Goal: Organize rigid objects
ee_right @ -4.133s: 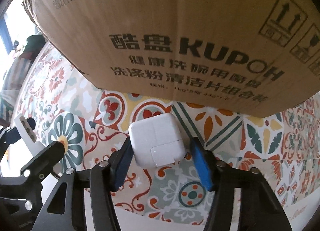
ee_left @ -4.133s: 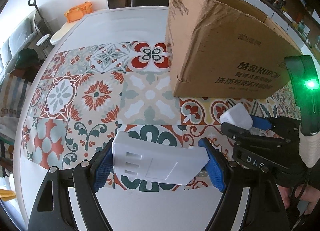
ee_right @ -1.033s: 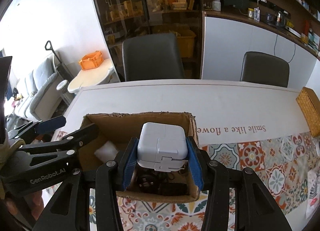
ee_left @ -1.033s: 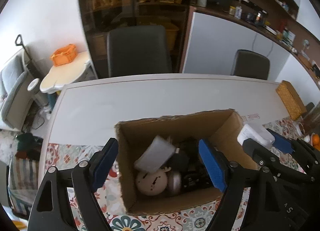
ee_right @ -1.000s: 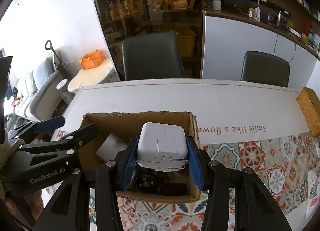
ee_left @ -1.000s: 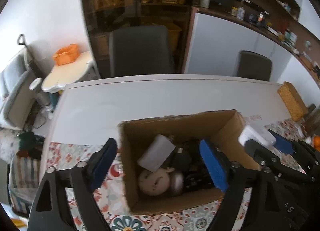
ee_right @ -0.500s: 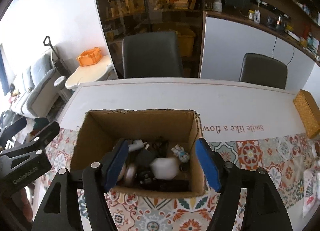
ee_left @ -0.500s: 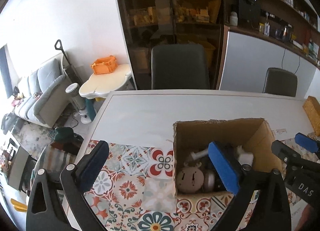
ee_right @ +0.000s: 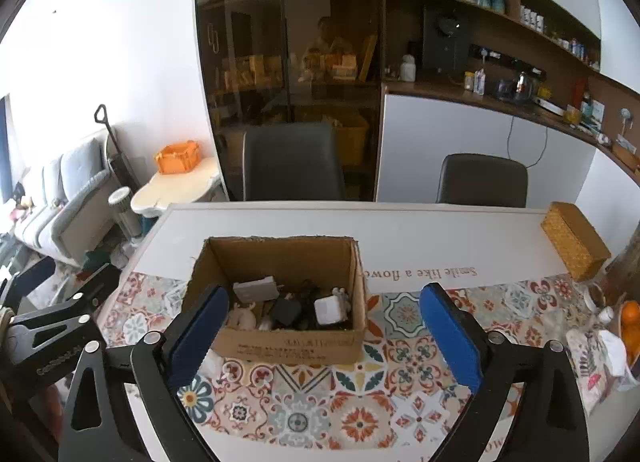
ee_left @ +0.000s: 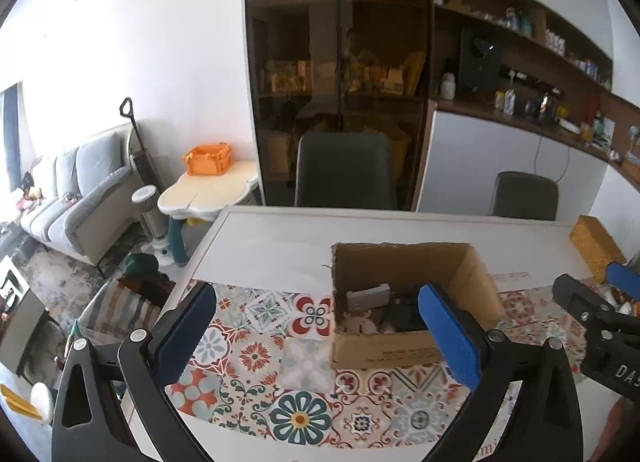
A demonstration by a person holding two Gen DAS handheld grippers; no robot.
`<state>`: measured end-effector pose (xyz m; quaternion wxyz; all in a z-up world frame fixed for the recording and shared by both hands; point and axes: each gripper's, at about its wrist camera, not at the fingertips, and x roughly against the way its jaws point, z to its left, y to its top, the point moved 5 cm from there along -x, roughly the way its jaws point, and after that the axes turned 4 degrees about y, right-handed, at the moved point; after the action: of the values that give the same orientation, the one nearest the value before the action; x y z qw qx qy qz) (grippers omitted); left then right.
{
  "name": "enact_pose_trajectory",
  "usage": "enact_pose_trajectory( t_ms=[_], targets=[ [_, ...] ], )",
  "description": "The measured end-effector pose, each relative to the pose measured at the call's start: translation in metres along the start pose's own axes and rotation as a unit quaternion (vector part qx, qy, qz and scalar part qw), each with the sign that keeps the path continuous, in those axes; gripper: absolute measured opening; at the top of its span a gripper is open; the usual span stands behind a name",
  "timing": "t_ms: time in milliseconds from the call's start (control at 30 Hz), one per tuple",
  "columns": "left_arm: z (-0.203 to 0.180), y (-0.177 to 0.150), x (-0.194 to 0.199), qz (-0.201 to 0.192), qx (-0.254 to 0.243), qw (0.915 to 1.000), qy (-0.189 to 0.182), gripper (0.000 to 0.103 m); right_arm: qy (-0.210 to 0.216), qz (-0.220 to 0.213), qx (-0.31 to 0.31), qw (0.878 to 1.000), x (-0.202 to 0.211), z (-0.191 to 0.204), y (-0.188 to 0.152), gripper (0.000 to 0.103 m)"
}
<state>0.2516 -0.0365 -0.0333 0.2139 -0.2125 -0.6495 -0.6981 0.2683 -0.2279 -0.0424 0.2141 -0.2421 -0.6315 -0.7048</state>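
R gripper [ee_right: 320, 336] fingers just spread, nothing betw them; white square plastic charger [ee_right: 329, 310] now in brown cardboard box [ee_right: 288, 344] on bench. L gripper [ee_left: 316, 330] fingers spread, empty → both drops look done

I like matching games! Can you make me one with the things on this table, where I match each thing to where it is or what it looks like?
Things:
1. white charger cube
2. woven basket box
3. oranges
4. right gripper

Places or states:
A. at the table's far right corner
B. inside the cardboard box
C. wide open, holding nothing
D. at the right edge, past the patterned mat

Pairs: 1-B, 2-A, 3-D, 4-C
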Motion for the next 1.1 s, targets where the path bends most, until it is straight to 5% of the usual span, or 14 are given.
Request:
enact_pose_trajectory(
  t_ms=[533,1100],
  targets=[
    [-0.007,-0.012,0.092,-0.067,-0.009,0.9974,-0.024,0.103,0.001,-0.064,-0.010,0.998,0.093,-0.009,-0.019,0.097],
    [-0.009,-0.015,0.119,-0.081,-0.006,0.9958,-0.042,0.103,0.013,-0.092,-0.009,0.996,0.125,-0.009,-0.024,0.097]
  ],
)
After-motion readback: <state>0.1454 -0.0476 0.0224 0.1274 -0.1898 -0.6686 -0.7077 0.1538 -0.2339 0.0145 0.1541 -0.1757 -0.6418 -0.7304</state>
